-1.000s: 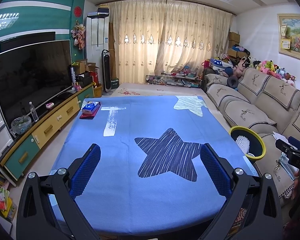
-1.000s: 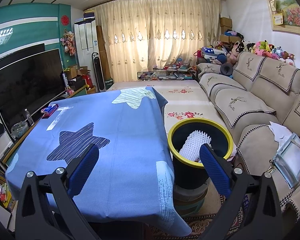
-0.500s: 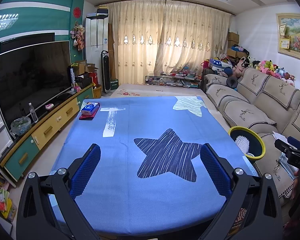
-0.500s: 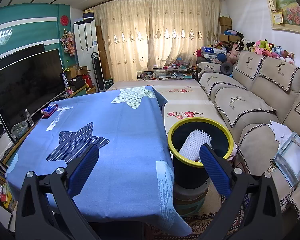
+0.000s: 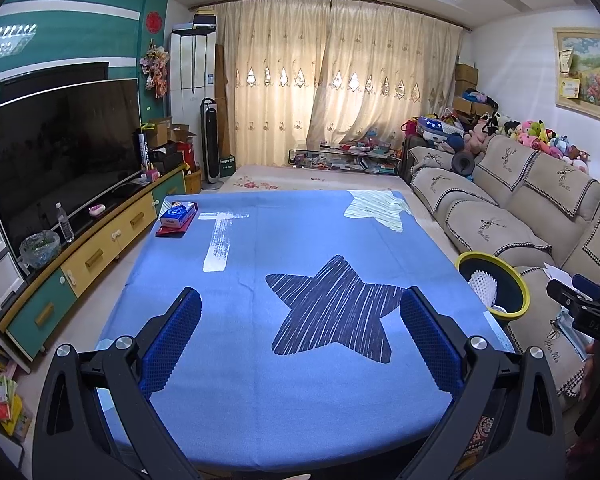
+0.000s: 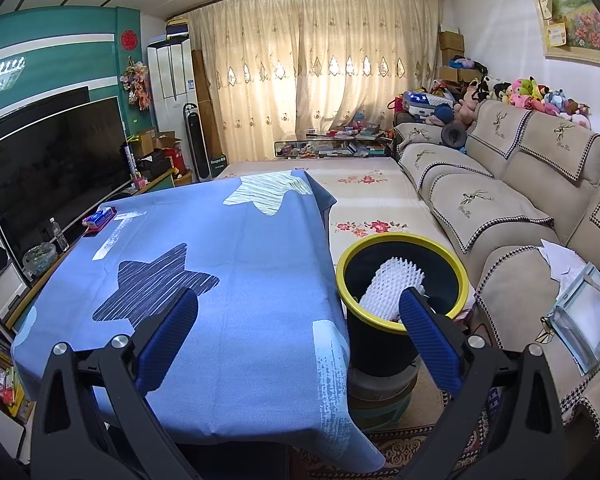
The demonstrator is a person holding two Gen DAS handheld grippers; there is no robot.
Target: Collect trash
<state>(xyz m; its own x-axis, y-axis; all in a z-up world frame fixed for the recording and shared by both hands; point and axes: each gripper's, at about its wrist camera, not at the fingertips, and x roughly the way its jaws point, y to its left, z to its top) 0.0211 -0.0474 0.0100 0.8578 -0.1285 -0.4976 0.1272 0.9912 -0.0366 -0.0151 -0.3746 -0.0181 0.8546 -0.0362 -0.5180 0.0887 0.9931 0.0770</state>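
Over the blue-clothed counter point(image 5: 300, 380), left tool point(image 5: 300, 340) and right tool point(image 6: 300, 332) both hang wide open, gripping nothing. White foam trash point(image 6: 392, 284) sits in the yellow-rimmed bin point(image 6: 452, 264) just beside the counter's right edge. Only a tissue pack point(image 5: 177, 216) remains, far corner (probably not trash). Risks: grabbing it by mistake, or snagging the cloth and dragging it.

I held the left black two-finger tool with blue ribbed pads point(image 5: 300, 340) level and pointing forward, its fingers spread wide with nothing between them. The right black, blue-padded tool point(image 6: 298, 338) sat alike, fingers wide apart and empty.
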